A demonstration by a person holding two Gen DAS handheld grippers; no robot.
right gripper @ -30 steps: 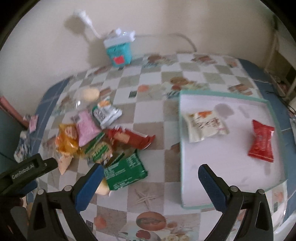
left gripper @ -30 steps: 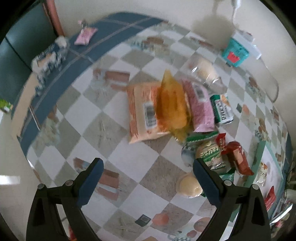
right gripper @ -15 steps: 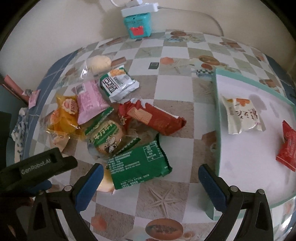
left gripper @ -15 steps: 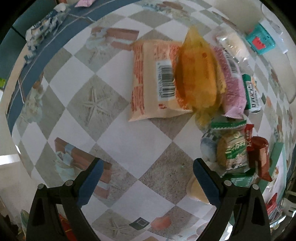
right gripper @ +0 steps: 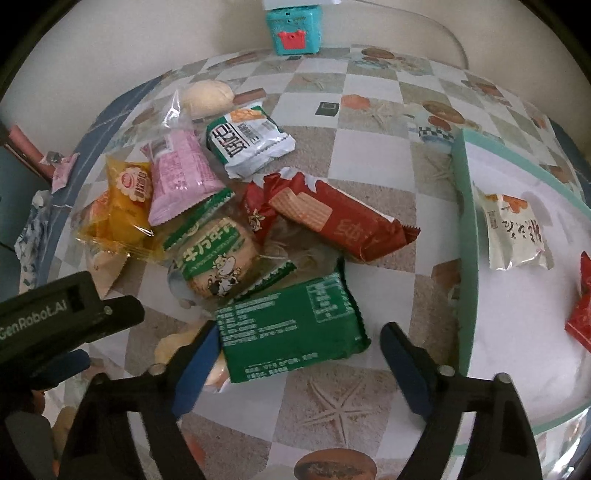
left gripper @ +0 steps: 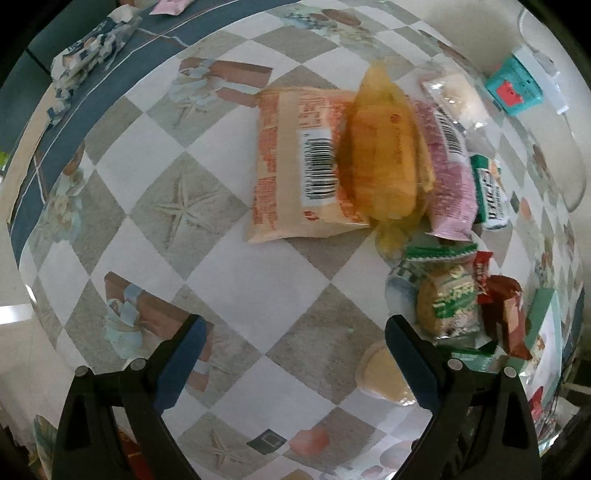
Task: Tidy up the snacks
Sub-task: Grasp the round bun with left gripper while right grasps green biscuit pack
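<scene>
the green packet [right gripper: 291, 328] is seen lying flat on the bench [right gripper: 369, 155], nearest of the snack pile, its long axis running from lower left up to the right. it is flanked by the closing jaws of the right gripper [right gripper: 295, 369], whose pads are not yet pressed on it. the left gripper [left gripper: 295, 363] is held wide over bare bench, nothing between its jaws. the tray [right gripper: 466, 258] is set to the right.

Home dining spot: checkered patterned tablecloth [right gripper: 369, 147], snack packets [right gripper: 295, 332], plain wall [right gripper: 147, 33].
</scene>
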